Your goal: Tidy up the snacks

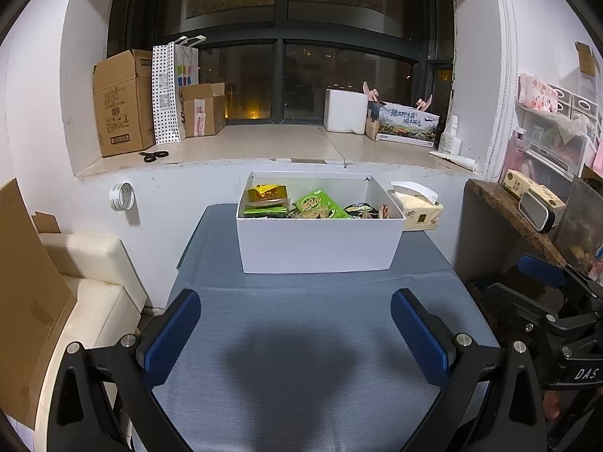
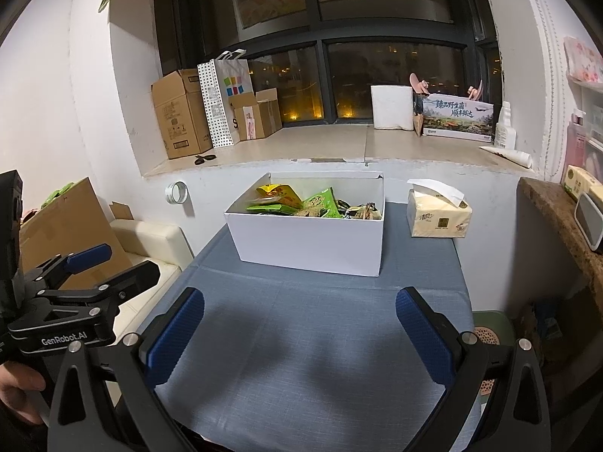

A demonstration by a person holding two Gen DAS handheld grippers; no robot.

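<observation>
Left gripper [image 1: 296, 333] spread wide, empty; right gripper [image 2: 299, 333] likewise spread, empty; white box [image 1: 320, 243] of snack packets [image 1: 314, 207] sat straight ahead, well apart; probably best approached from above, clearing near wall, pinching one packet.

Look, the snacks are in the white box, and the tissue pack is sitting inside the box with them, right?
Not quite. The snacks are in the white box, but the tissue pack sits outside it, on the blue table beside the box. The right wrist view shows this clearly.
</observation>
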